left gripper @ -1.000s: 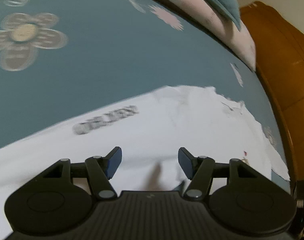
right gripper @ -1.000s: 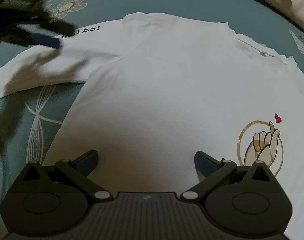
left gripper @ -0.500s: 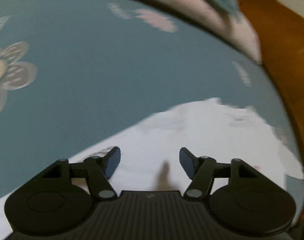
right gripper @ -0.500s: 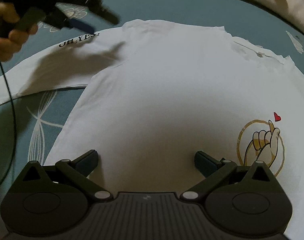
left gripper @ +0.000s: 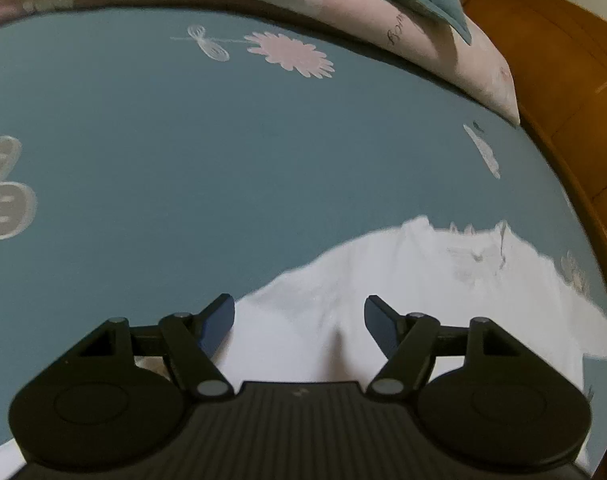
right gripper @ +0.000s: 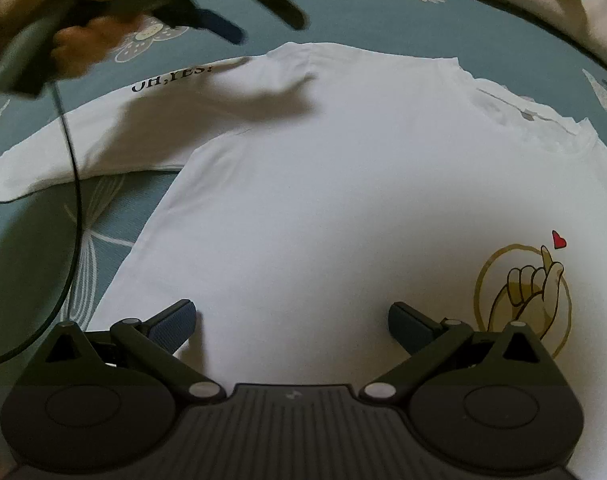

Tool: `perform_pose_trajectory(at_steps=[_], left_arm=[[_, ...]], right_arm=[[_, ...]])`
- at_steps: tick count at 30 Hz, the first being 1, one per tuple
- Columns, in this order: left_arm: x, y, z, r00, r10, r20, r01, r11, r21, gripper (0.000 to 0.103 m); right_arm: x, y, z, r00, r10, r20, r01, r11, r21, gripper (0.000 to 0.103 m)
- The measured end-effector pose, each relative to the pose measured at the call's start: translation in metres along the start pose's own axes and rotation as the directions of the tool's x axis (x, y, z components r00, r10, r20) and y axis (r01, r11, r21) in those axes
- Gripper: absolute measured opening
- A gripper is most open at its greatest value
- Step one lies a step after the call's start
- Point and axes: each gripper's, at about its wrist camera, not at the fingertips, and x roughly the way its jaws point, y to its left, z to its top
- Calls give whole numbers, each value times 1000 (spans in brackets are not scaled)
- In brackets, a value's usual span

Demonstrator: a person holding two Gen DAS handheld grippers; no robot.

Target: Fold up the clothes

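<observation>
One white shirt (left gripper: 403,300) in the left wrist view, low and right on the teal sheet (left gripper: 223,180), collar end toward the far side, fabric a bit rumpled near the neck. Left gripper (left gripper: 299,320) hangs over the shirt's left edge, jaws apart and just been widening, nothing between them. Pink pillow (left gripper: 343,12) along the far edge, wooden headboard (left gripper: 563,80) at right. Wide bare sheet to the left and ahead.

Right wrist view: shirt (right gripper: 343,200) lies flat, front up, fills most of the frame; finger-heart print (right gripper: 523,296) at lower right, sleeve (right gripper: 123,132) spread out left with "OH,YES!" lettering. Right gripper (right gripper: 291,320) sits over the lower body of the shirt, jaws wide apart, empty. Left gripper (right gripper: 239,20) blurred at top left, above the sleeve and shoulder, held by a hand (right gripper: 75,44), casting a shadow on the fabric; its cable (right gripper: 73,160) drapes across the sleeve end. Sheet (right gripper: 43,260) shows left of the body panel and beyond the collar.
</observation>
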Motion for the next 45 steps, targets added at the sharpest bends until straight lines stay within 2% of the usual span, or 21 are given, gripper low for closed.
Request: perform_pose_trajectory(at_steps=[3,5,8,9,13,16,20,22,24,28,31,33,35,37,40,45], left_arm=[[-22,-1,-33,993,118,-11,-117,991,62,72],[-32,2,-62,979,200,-25,-197,976,96,72],[-38,12,-99,957,283,-69,-274,955,112,72],[-38,17,-110,949,303,-86,-293,950,106,74],[-54,27,-130,940,334,-74,-329,942,72,79],[-60,23,-123,945,316,-84,-315,949,29,77],[-52,-11,-101,978,206,-5,-204,973,110,79],[-42,-25,-94,987,160,12,-160,976,148,79],[-27,-36,-91,988,152,6,-150,970,191,79],[-7,-44,-101,981,190,-29,-178,955,239,79],[-4,-42,-114,971,232,-55,-207,936,286,81],[-6,-46,-120,965,258,-54,-225,913,341,82],[-14,-47,-122,959,276,-67,-237,908,346,82],[-22,-47,-122,954,289,-79,-249,910,331,82],[-36,-56,-117,968,243,-66,-215,933,287,82],[-29,-94,-113,987,132,-87,-105,961,256,82]], right_arm=[[1,-2,3,1000,10,-10,-10,1000,-1,103],[1,-3,3,1000,15,-12,-15,1000,-5,103],[1,-2,0,1000,16,-8,-16,999,-32,103],[2,-1,0,1000,13,-8,-14,999,-47,103],[2,3,-3,1000,3,-9,-4,996,-93,103],[2,4,-1,1000,-5,-15,4,996,-94,103],[4,7,2,999,-20,-28,18,996,-86,103],[5,8,3,999,-26,-32,23,997,-78,103],[6,9,4,999,-29,-33,26,997,-78,103],[4,7,1,999,-26,-27,24,997,-72,103],[3,6,-2,999,-26,-19,25,997,-71,103],[1,6,-3,999,-28,-23,26,997,-66,103],[0,2,0,999,-27,-35,25,998,-54,103],[-5,-4,0,998,-20,-52,19,999,-26,103],[-18,-20,-1,998,-25,-60,27,999,20,103],[-43,-57,-15,988,-148,-50,152,985,80,103]])
